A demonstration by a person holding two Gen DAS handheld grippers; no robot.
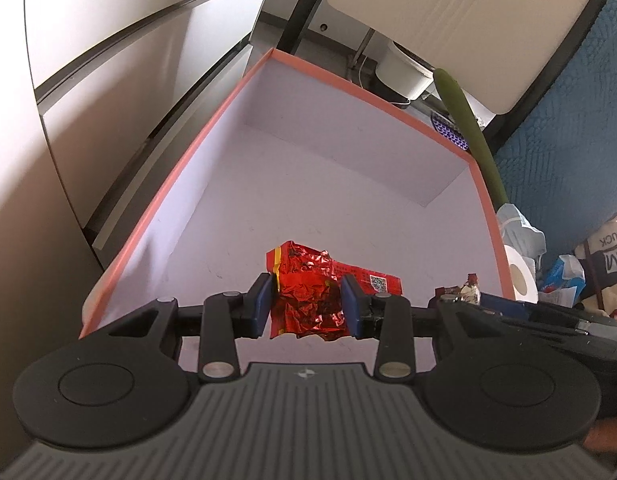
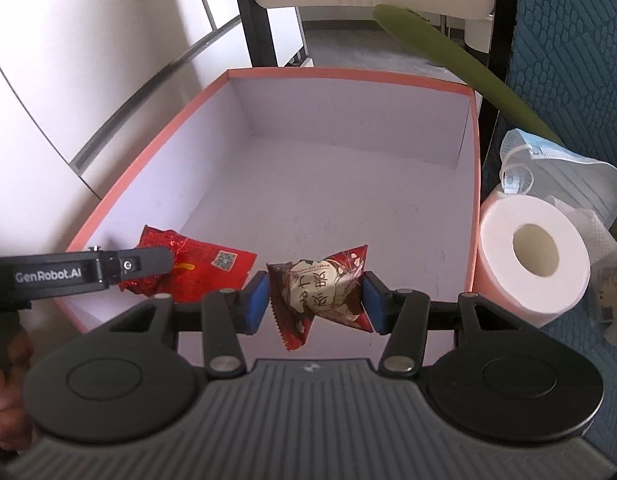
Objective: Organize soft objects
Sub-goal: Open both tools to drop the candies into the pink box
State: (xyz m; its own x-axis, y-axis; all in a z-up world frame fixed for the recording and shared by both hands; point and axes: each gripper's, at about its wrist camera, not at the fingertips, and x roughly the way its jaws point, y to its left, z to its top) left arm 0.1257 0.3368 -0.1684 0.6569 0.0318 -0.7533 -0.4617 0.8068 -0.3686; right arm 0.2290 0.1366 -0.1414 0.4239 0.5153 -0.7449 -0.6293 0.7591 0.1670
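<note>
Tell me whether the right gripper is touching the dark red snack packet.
Touching: the right wrist view shows the right gripper with both blue jaws pressed against the dark red snack packet.

The left gripper (image 1: 308,306) and right gripper (image 2: 314,300) sit side by side over the near end of the box (image 2: 156,148). A foil packet (image 1: 308,292) sits between the left gripper's fingers, a snack pouch (image 2: 320,292) between the right's. Right of the box stands a paper roll (image 2: 534,256), a face mask (image 2: 564,164) behind it.

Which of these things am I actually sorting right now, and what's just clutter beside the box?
In play:
- red foil packet in the left gripper
- dark red snack packet in the right gripper
- pink-rimmed box

Lying about:
- toilet roll
- face mask
- green leaf
</note>
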